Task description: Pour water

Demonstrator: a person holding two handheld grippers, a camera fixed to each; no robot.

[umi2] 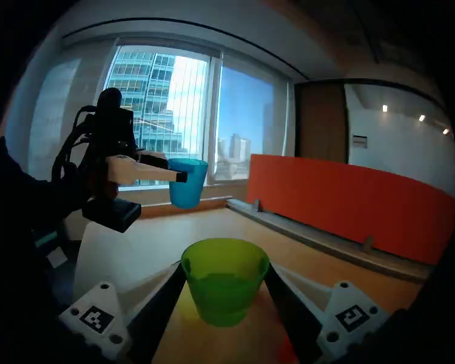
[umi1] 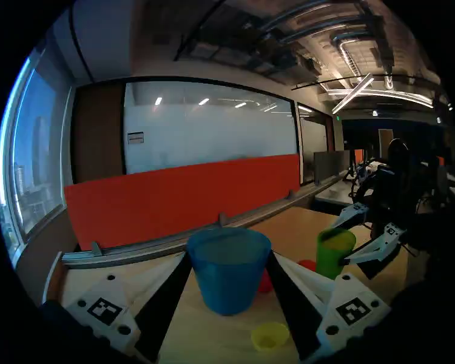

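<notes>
In the left gripper view a blue cup (umi1: 229, 269) stands upright between my left gripper's (umi1: 230, 285) fingers, which are shut on it above the wooden table (umi1: 215, 337). Farther right, the right gripper (umi1: 344, 241) holds a green cup (umi1: 335, 250). The right gripper view has the green cup (umi2: 225, 280) upright with liquid in it, my right gripper (umi2: 225, 297) shut on its sides. The left gripper (umi2: 180, 177) there holds the blue cup (umi2: 187, 182) at the upper left, with a dark sleeve behind it.
A small yellow cup (umi1: 270, 335) and red pieces (umi1: 264, 283) lie on the table below the blue cup. An orange partition (umi1: 179, 197) runs along the table's far edge, with windows (umi2: 185, 115) to one side.
</notes>
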